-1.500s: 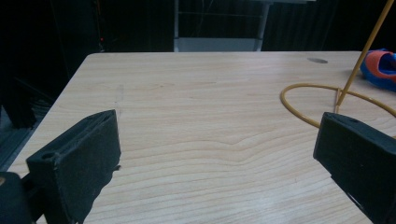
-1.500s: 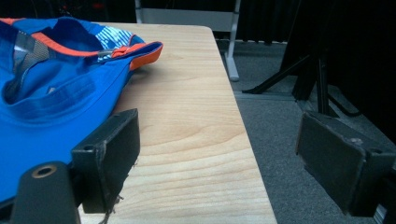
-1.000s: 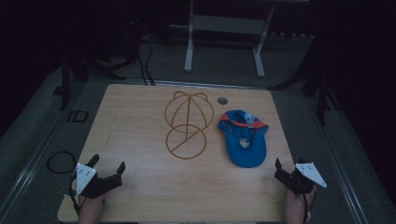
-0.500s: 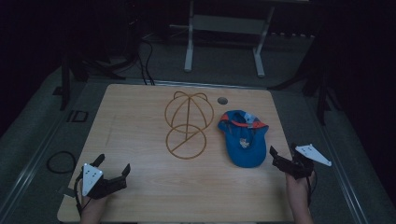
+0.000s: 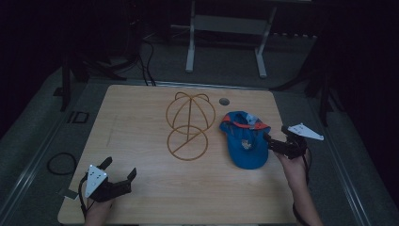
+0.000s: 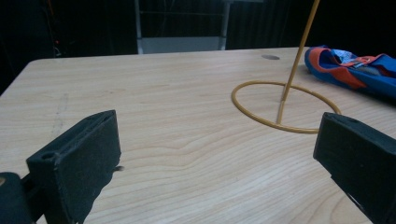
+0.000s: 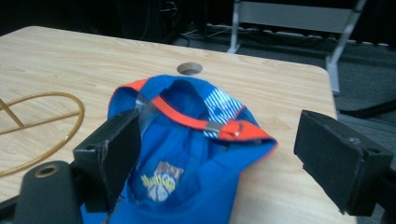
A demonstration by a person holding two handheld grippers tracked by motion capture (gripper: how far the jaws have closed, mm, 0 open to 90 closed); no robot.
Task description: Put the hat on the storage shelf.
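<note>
A blue cap [image 5: 244,143] with orange trim lies open side up on the right of the wooden table [image 5: 136,122]. A gold wire stand [image 5: 188,123] with a round base stands at the centre. My right gripper [image 5: 275,133] is open at the cap's right edge, and in the right gripper view its jaws [image 7: 217,149] straddle the cap [image 7: 187,158] just above it. My left gripper [image 5: 120,167] is open near the front left corner, with nothing between its jaws [image 6: 219,158]. Ahead of it I see the stand's rod [image 6: 294,65] and the cap [image 6: 355,70].
A round cable hole [image 5: 224,101] sits in the table behind the cap, seen too in the right gripper view [image 7: 189,69]. A white metal frame [image 5: 226,28] stands on the dark floor beyond the table. A cable loop [image 5: 60,162] lies off the left edge.
My right gripper has moved away from the front edge, forward and left to the cap's side. The left gripper has shifted slightly and stays open.
</note>
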